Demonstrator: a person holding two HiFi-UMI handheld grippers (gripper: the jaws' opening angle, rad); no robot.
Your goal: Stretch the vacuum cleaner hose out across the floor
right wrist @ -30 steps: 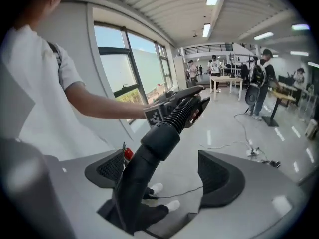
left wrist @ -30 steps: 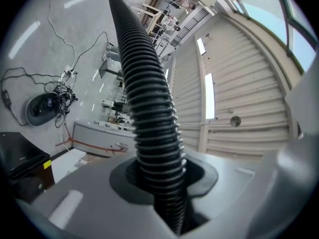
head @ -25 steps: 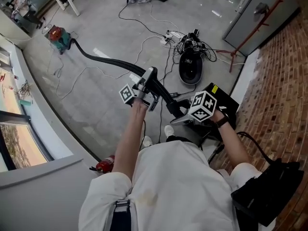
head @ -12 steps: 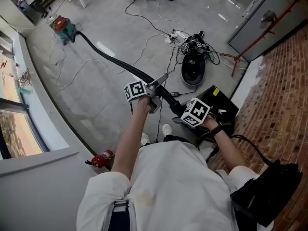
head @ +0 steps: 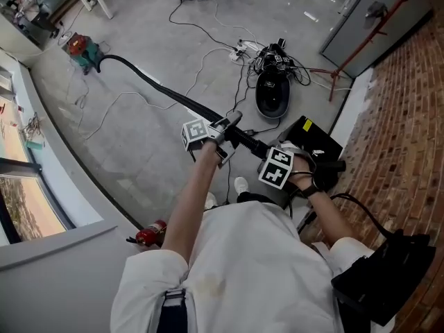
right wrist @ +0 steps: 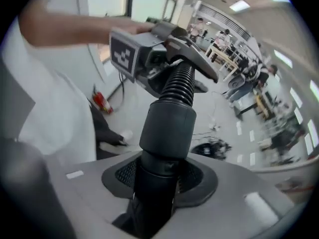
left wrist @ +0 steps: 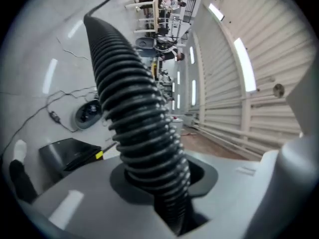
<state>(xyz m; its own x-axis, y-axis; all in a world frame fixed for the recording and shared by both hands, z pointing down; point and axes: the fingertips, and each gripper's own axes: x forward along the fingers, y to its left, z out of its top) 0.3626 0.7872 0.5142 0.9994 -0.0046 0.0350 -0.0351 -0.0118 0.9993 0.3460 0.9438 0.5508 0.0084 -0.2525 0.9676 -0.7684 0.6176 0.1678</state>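
head view first: vacuum cleaner hose [head: 156,85] lifted between two grippers
head view: the hose runs from the vacuum cleaner [head: 82,50] over the floor [head: 173,33] to the left gripper [head: 225,125] and right gripper [head: 297,159]; both arms reach forward, likely to draw out slack. left gripper view: the jaws, which have just been closing, clamp the ribbed length. right gripper view: the jaws, also just closing, clasp the smooth end cuff [right wrist: 167,126], tilted steeply down.
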